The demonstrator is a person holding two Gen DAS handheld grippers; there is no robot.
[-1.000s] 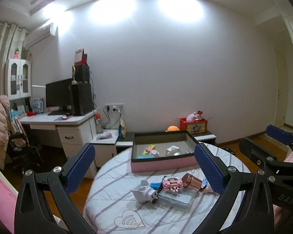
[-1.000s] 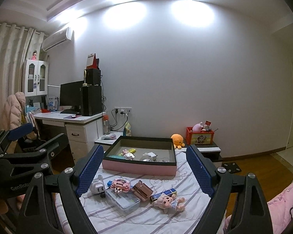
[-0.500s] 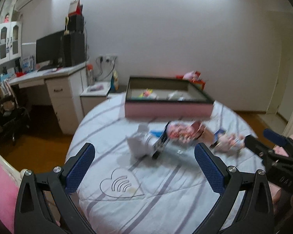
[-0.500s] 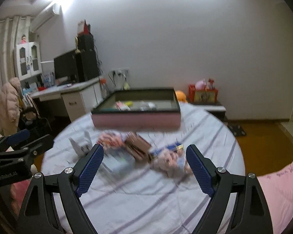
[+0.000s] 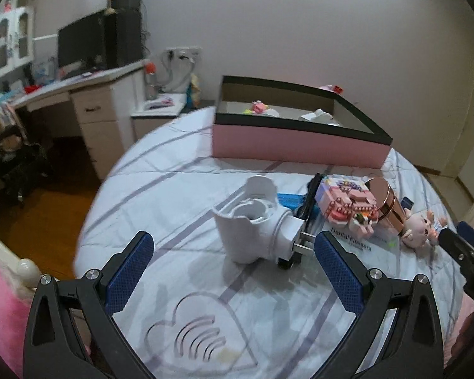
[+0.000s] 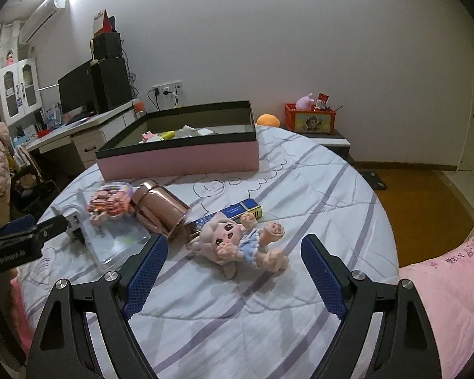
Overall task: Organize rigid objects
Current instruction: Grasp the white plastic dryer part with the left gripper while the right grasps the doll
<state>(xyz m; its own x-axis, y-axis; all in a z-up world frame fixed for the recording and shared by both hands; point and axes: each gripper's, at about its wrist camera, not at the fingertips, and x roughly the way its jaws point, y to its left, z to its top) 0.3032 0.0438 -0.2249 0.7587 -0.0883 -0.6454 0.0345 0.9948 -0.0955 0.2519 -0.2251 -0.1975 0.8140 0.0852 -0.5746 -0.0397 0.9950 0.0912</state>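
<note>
Lying sideways: white plug [image 5: 256,227], prongs rightward | left gripper [image 5: 233,268] spread | right gripper [image 6: 233,268] spread

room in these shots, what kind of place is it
Most likely a home bedroom: a bed with a striped quilt, a desk with a monitor, and a wall air conditioner.

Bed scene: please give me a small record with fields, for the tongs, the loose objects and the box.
left tongs: open, in front of white plug adapter
right tongs: open, in front of pink doll
other loose objects: rose-gold cylinder, pink block toy, blue box
box: pink box, open top, some small items inside
surface: striped bedcover
</note>
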